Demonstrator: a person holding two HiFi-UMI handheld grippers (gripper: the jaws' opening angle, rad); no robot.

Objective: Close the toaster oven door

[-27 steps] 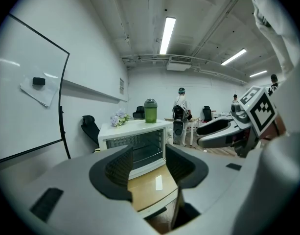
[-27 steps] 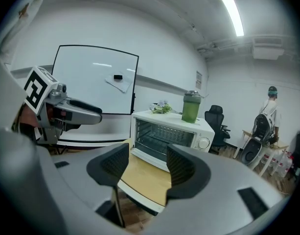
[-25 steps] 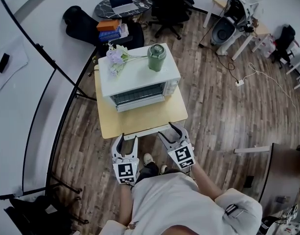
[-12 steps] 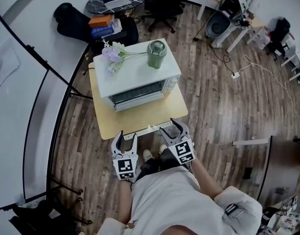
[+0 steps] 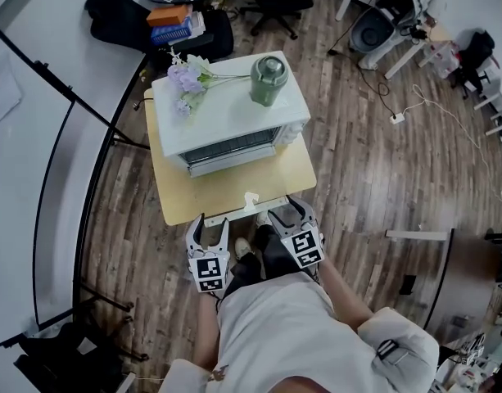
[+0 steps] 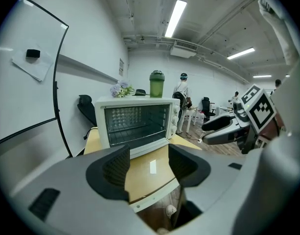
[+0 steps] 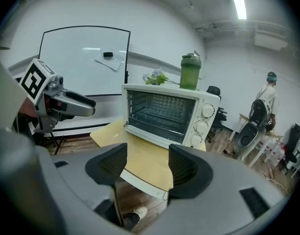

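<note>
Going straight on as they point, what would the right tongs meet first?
Most likely the white front edge of the open oven door, though depth is unclear. The right tongs have just been opening, empty, and nothing nearer shows.

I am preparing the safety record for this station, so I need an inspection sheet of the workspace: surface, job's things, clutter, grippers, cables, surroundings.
Surface: wooden table, carrying the oven.
Job's things: white toaster oven, front toward the grippers; cannot tell whether its door is fully shut.
Clutter: green bottle and flowers on the oven top; small white scrap on the table.
Grippers: left gripper and right gripper at the table's near edge, both open; the jaws have just been opening, with nothing between them.
Cables: plug strip with its white cable on the floor.
Surroundings: whiteboard, office chair.
</note>
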